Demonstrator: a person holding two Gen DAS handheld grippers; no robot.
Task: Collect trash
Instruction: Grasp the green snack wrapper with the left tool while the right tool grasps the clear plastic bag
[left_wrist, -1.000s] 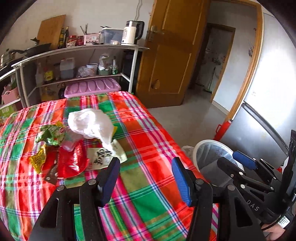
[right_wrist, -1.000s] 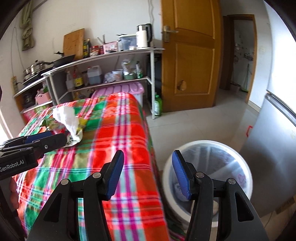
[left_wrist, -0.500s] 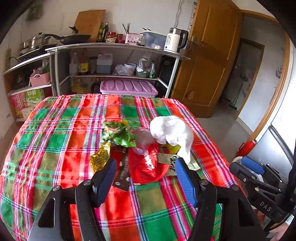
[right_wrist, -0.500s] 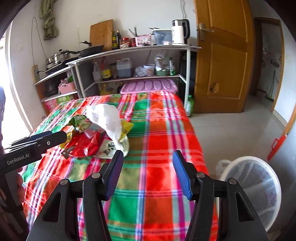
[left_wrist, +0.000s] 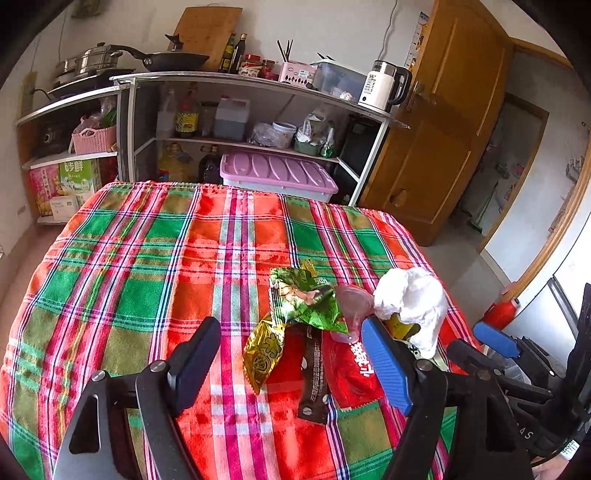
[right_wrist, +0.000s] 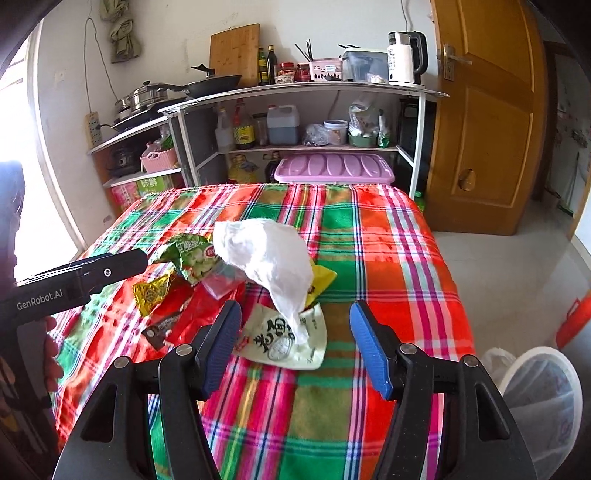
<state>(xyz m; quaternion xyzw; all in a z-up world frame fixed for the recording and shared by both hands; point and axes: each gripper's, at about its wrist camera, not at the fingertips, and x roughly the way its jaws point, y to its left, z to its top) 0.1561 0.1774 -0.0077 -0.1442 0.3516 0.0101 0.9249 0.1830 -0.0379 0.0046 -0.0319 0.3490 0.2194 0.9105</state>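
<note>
Daylight is pouring in from a bright opening (right_wrist: 22, 206) at the left, washing over white walls (right_wrist: 162, 40). A grey shelving unit (right_wrist: 303, 88) is standing against the back wall beside a wooden door (right_wrist: 487, 122), and pale floor tiles (right_wrist: 509, 280) are stretching away past the plaid-covered table (right_wrist: 391, 251).

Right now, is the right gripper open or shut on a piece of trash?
Open. In the right wrist view the right gripper holds nothing: its blue pads stand wide apart above the pale wrapper on the tablecloth.

"GenRobot.AI" on my left gripper (right_wrist: 74, 280); "55°" on kettle (left_wrist: 382, 86); Chinese print on red wrapper (left_wrist: 351, 369), illegible.
</note>
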